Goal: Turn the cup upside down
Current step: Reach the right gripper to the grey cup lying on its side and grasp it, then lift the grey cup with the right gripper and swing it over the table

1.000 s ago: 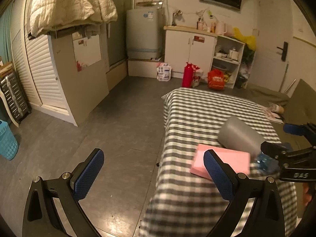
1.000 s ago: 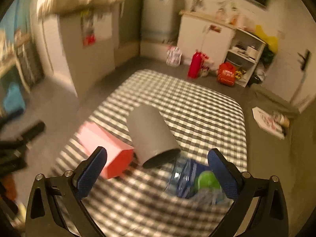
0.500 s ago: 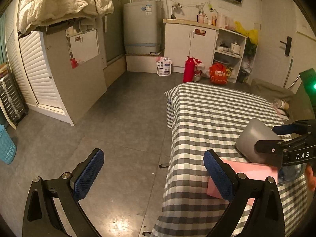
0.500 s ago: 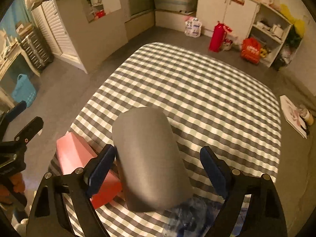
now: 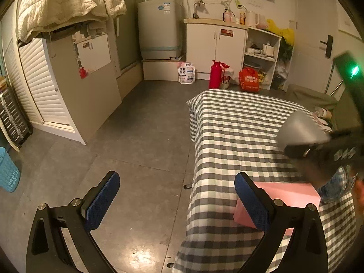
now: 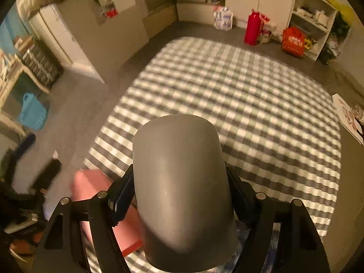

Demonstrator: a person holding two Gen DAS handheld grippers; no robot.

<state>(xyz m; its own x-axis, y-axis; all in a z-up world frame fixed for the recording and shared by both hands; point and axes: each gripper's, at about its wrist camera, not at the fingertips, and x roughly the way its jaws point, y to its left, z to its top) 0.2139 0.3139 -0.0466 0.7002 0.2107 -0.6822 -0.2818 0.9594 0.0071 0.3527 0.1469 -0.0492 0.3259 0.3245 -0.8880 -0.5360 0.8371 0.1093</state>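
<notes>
**Right wrist view: grey cup held between the fingers, above the checked table**

Right wrist view, item one: we log the cup [image 6: 182,182], plain grey, filling the middle of the frame. Its closed base points away from the camera and its wide rim lies nearest the lens, at the bottom edge. The right gripper [image 6: 179,195] pinches it, one finger pressed against each side of the cup wall.

Item two: the table [image 6: 250,104], covered in a grey-and-white checked cloth, lies beneath and beyond the cup. We cannot tell from this view whether the cup touches the cloth.

Item three: a pink box [image 6: 91,186] sits on the cloth just left of the cup, partly hidden behind the left finger of that gripper. A blue patterned bottle [image 6: 273,234] shows only as a sliver at the lower right, behind the cup.

Left wrist view, item four: the left gripper [image 5: 177,202] is spread wide, its blue pads [image 5: 101,201] holding nothing, out over the grey floor [image 5: 136,136] at the near corner of the table [image 5: 238,122].

Item five: the cup [image 5: 298,132] appears at the right edge, tilted, base up and to the left, with the blurred right gripper [image 5: 323,152] across its lower part. The pink box [image 5: 289,193] lies flat on the cloth below it, and the bottle [image 5: 336,188] is just beside the box.

Item six, background: a red flask [image 5: 215,74] stands on the floor by a white cupboard [image 5: 216,45].
</notes>
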